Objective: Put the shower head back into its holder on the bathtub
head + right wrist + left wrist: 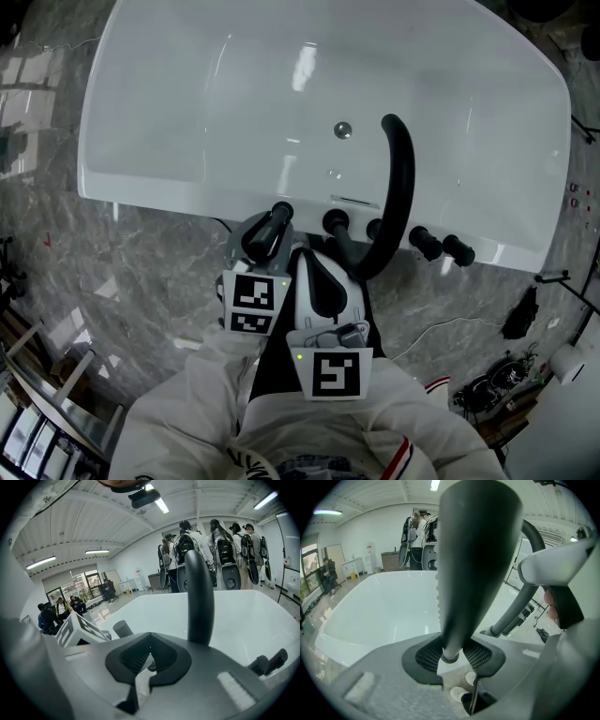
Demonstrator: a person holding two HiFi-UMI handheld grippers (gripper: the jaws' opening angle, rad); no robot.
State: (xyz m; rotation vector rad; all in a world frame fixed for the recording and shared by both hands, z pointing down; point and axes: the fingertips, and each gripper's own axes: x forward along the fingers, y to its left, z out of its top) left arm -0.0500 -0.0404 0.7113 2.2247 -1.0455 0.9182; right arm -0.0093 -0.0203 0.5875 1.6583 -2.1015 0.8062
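the left claw (451, 660) is pinching the shower head (473, 564) low on its narrow end, one pad on either side; the wide end stands up and away from it. gripping it down there looks sensible, since the tip stays under control for the drop into a socket. from the head view the shower head sits right over the near rim of the bathtub (187, 197), at the left end of the fittings, beside the row of knobs (422, 242) and the tall curved spout (398, 187). i can't pick out the holder for certain, as the claw covers that bit of rim, so i can't say if the head is seated; my guess is it's just at the mouth, about to be lowered or let go. the right claw (149, 665) hangs close alongside, its jaws a narrow gap apart with nothing in them; it seems to be waiting in reserve, ready to steady things
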